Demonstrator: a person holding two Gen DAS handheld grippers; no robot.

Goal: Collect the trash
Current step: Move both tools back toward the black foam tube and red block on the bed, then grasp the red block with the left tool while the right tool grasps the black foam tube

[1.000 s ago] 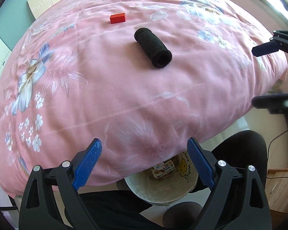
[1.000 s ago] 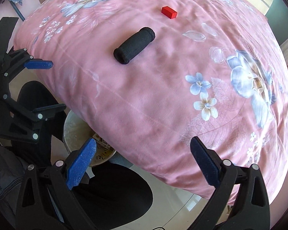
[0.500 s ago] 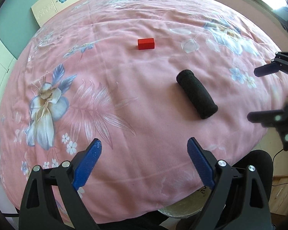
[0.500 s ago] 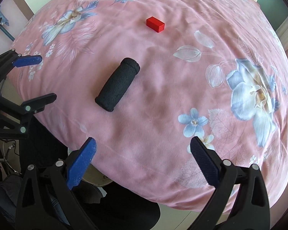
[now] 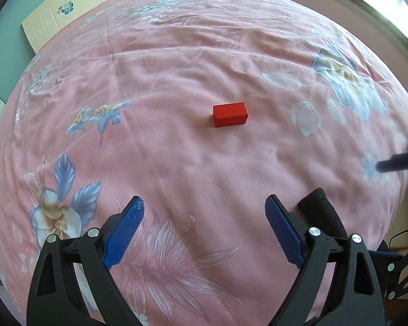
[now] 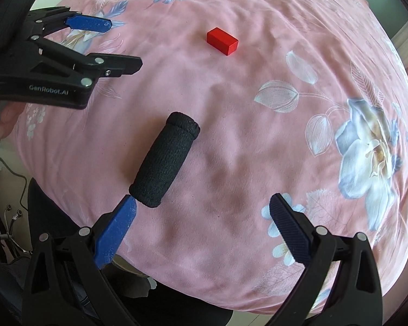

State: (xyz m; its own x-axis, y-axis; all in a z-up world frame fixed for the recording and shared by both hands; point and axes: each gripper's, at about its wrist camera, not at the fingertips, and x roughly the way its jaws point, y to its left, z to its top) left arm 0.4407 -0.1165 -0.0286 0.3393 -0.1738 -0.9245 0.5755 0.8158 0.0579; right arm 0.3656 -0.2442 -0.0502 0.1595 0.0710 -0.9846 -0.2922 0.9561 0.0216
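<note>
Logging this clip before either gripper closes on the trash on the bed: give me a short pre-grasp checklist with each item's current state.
1. Left gripper open and holding nothing: ok.
2. Right gripper open and holding nothing: ok.
3. Red block lies free on the pink bedspread, ahead of the left gripper: ok.
4. Black foam roll centred between the right gripper's fingers: not ok, it sits by the left fingertip.
5. Bin ready to receive trash: cannot tell, not clearly in view.

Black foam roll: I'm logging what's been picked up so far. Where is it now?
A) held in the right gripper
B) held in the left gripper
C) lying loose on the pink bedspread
C: the black foam roll lies on the pink bedspread, with both grippers open and empty.
</note>
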